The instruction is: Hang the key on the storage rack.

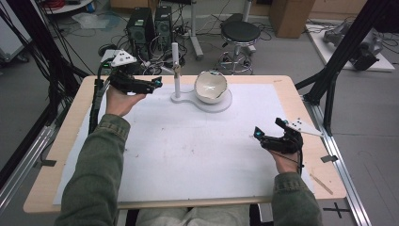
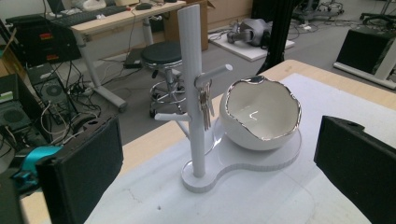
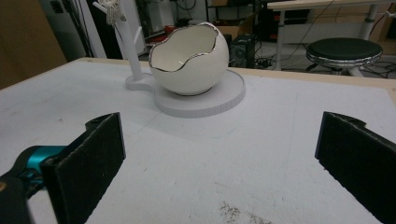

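Silver-coloured keys [image 2: 205,105] hang from the upper peg of a white stand [image 2: 192,88], a little left of centre in the left gripper view; in the high view they sit at upper centre of the frame, on the far part of the tabletop [image 1: 61,141]. The stand's post rises from a flat white base [image 2: 261,163] that widens into a round disc, and on that disc rests a white bowl [image 2: 260,114] shaped like a cracked eggshell with a silver rim, tilted so its opening faces up and toward the near side.

Just left of the stand in the high view, the left gripper [image 1: 157,84] is held above the tabletop's far left part, pointing at the post; its jaws stand wide apart with nothing between them. At lower right of that view, well apart from the stand, the right gripper [image 1: 258,133] is over the white mat [image 1: 188,155], aimed toward the bowl, its jaws likewise spread and empty.
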